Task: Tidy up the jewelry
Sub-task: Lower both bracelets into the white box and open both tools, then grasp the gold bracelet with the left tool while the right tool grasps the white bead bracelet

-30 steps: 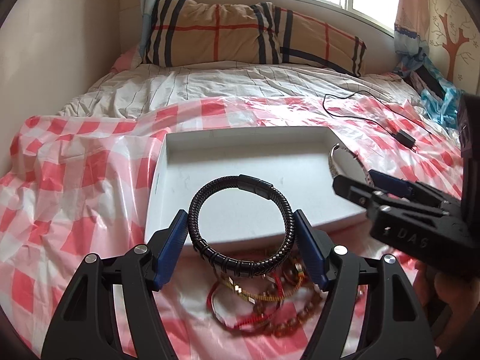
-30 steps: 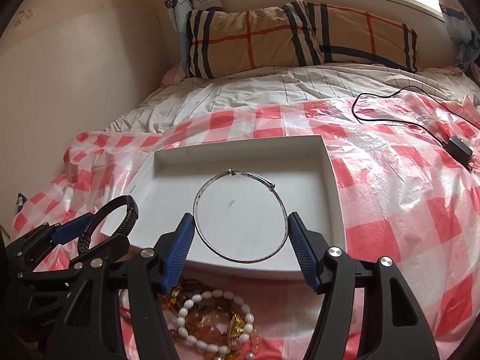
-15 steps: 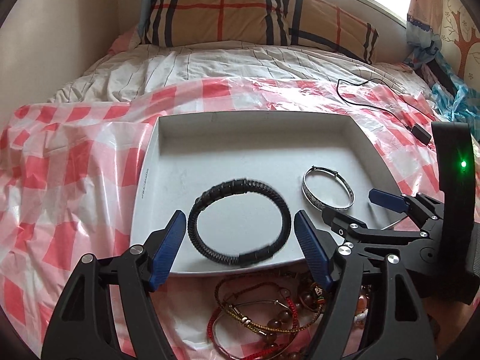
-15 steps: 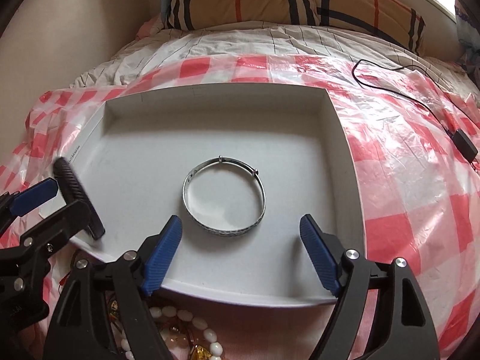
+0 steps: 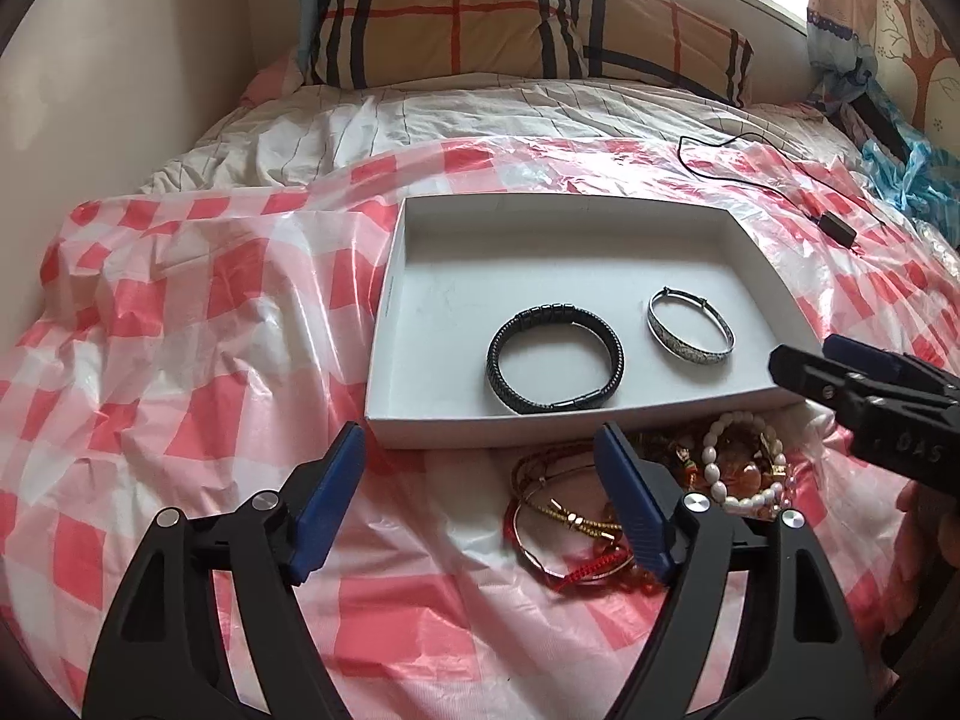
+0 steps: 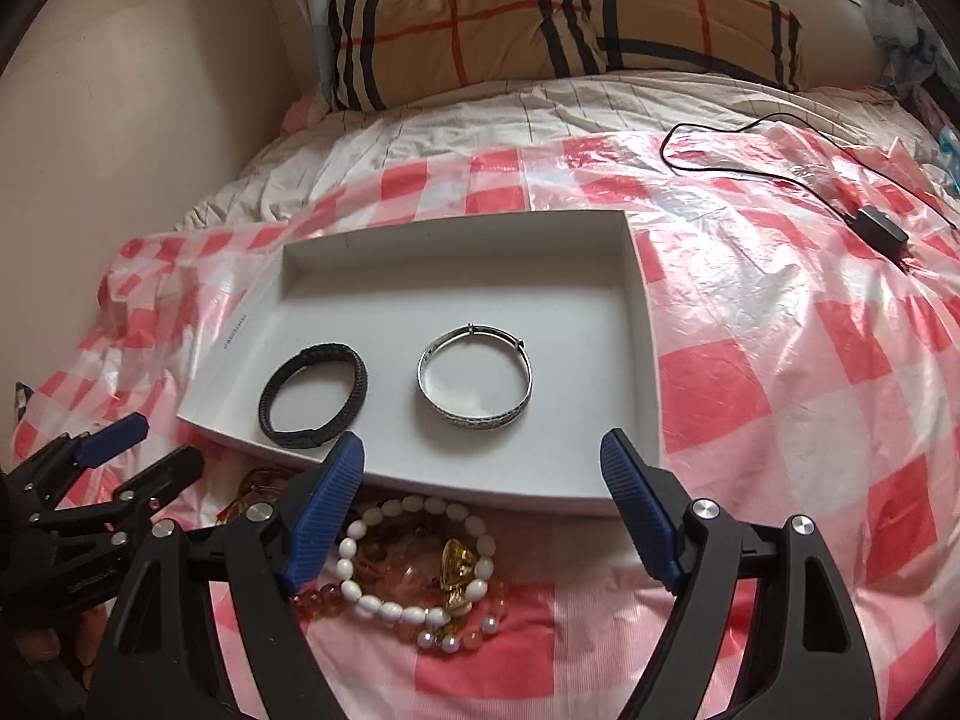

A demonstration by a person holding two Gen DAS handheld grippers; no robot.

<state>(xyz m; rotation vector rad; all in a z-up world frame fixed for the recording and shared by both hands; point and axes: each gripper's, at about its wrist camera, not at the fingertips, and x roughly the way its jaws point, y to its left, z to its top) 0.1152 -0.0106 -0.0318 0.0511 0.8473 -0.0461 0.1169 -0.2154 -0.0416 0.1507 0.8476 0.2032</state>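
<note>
left claw point(image 5: 480, 462): spread wide, nothing between the blue pads. Its jaws have just been opening a bit more. It hangs over the checked sheet, just short of the tray's near wall.

right claw point(image 6: 483, 468): also spread wide and holding nothing, its pads clear of everything. The tips sit over the near edge of the tray.

tray point(image 5: 420, 432): white shallow cardboard box lying on the bed, straight ahead of both claws. From the left claw it sits ahead and a little to the right.

black bracelet point(image 5: 555, 360): braided band lying flat on the tray floor, near the front wall, ahead of the left claw and just right of its centre line. From the right claw point(image 5: 804, 372) it is ahead and off to the left point(image 6: 313, 396).

silver bangle point(image 6: 475, 381): flat on the tray floor too, right in front of the right claw, about centred between its tips. It lies beside the black bracelet, close but not touching.

leftover pile point(image 6: 414, 564): white bead bracelet, orange-pink beads, something amber coloured, all tangled on the sheet outside the tray, right under the right claw's left pad. From the left wrist view you also get red cord and gold chain bits point(image 5: 570, 534) tucked behind the left claw's right pad.

checked sheet point(image 5: 180, 330): red and white plastic, crinkled, under everything.

charger cable point(image 6: 876, 228): black, well beyond the tray, far right of the right claw.

pillow point(image 6: 540, 24): plaid, way up ahead by the window wall.
</note>
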